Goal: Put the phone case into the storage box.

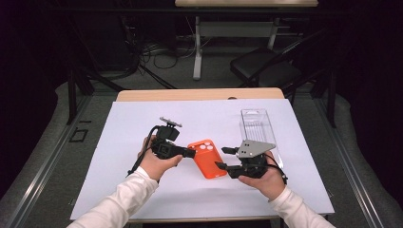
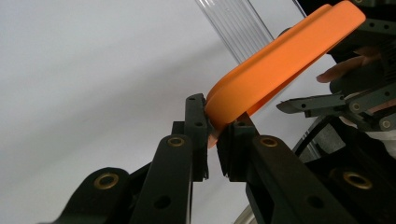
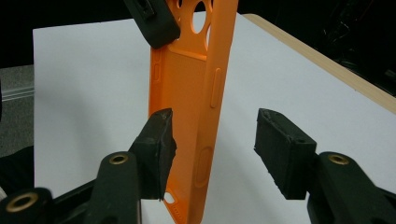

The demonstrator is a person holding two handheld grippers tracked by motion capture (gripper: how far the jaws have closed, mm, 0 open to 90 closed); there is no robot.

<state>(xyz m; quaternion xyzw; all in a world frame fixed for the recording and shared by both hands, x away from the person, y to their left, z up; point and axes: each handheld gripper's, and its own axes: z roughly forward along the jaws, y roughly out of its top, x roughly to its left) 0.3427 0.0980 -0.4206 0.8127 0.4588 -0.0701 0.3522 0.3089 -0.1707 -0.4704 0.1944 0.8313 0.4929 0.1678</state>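
White paper covers most of the tabletop (image 1: 142,190), dark room beyond it. Near the middle, toward the front edge, an orange phone case (image 1: 207,158) is held up between both hands. The left claw (image 2: 212,137) is pinched closed on the case's rim at its camera-hole end. The right claw (image 3: 212,149) stands wide apart — one jaw beside the case's inner face, the other clear of it, gripping nothing. A clear plastic tray (image 1: 257,127) lies toward the right edge. The case looks light, thin and bendy — likely slick silicone; the side rails seem the firmest hold.
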